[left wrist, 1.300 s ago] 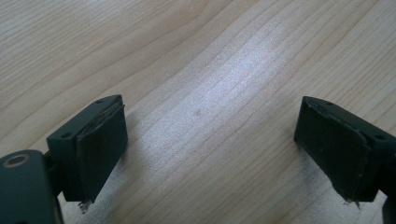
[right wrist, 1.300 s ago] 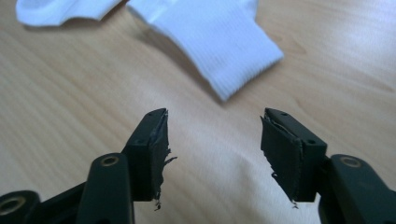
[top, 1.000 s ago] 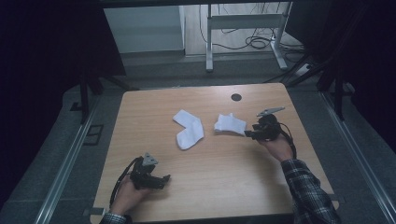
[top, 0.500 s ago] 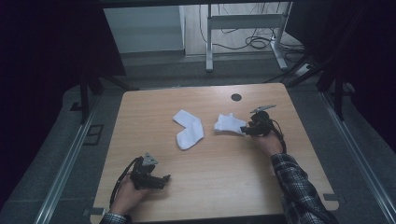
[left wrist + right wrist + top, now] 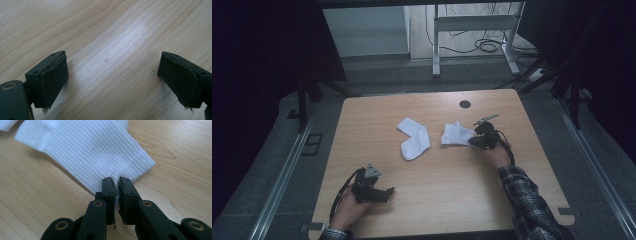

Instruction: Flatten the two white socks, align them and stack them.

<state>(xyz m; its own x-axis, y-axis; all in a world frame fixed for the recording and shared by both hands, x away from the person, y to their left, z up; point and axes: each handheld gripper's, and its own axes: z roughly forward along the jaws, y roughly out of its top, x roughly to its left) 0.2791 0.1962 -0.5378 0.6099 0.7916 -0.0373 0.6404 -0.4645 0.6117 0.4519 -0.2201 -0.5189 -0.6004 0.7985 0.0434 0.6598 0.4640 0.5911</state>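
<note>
The right gripper (image 5: 116,185) has just been closing, and now its jaws are nearly together with the ribbed edge of a white sock (image 5: 95,152) pinched between them. This sock lies flat on the wooden table (image 5: 452,200), toward the right side, and the grip is at its border, probably because the thin edge is the easiest part to take hold of without pressing the whole cloth. The second sock (image 5: 414,140) lies near the middle of the table, close to the first but apart from it, so it seems the two are to be brought together. The left gripper (image 5: 373,189) rests near the front left edge, well apart from both socks; its jaws stand wide open over bare wood and hold nothing, as if it waits for its turn.
</note>
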